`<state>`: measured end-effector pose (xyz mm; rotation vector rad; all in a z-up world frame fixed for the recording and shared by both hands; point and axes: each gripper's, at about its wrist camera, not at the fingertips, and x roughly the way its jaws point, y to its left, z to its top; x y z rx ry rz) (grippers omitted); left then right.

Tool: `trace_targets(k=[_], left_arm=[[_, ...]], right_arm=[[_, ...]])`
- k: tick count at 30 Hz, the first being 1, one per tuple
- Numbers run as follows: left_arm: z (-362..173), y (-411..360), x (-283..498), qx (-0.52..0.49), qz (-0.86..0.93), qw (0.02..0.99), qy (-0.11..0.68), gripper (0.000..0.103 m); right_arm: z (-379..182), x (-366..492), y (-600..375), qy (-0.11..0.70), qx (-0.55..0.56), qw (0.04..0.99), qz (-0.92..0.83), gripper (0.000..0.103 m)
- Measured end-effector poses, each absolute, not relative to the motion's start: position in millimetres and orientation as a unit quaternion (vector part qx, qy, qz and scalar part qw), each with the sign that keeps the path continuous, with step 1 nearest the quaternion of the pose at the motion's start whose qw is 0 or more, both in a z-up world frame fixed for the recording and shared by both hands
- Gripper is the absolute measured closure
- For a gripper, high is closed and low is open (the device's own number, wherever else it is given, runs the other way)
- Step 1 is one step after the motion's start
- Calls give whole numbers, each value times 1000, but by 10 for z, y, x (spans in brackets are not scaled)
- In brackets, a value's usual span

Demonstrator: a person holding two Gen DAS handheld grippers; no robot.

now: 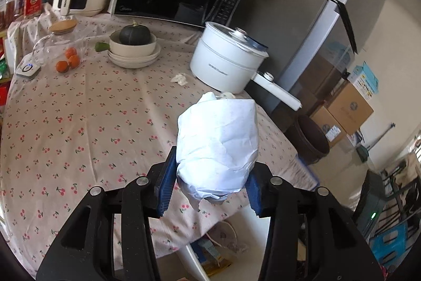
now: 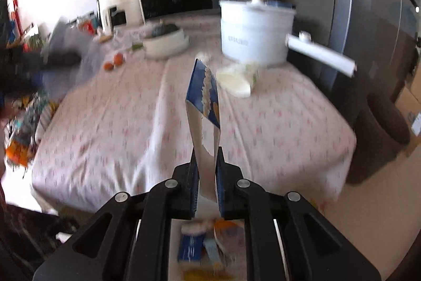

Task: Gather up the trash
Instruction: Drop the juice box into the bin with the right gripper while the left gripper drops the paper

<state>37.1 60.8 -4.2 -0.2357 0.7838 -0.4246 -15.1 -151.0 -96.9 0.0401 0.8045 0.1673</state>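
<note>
Black finger linkages framed each view. Left gripper [image 1: 210, 183] clamped a crumpled white paper wad [image 1: 218, 146] between its blue pads, above the cherry-print tablecloth [image 1: 79, 109]. Right gripper [image 2: 207, 175], nearly closed, pinched a torn blue-and-white wrapper [image 2: 205, 109] by its lower end. Dark bin [image 1: 313, 141] stood beside the table; a tissue scrap [image 1: 179, 78] remained near the white pot [image 1: 223, 59]. Risk: the thinly held wrapper could slip free in transit.
</note>
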Motion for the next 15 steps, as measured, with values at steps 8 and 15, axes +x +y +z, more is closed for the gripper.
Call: trace_targets(k=[8, 15], left_arm=[[-148, 364, 245, -77, -227, 890, 389, 59], [-275, 103, 140, -37, -265, 876, 401, 59]], right_arm=[[-1073, -495, -1577, 396, 13, 916, 70, 61], [-977, -507, -1842, 355, -17, 933, -49, 36]])
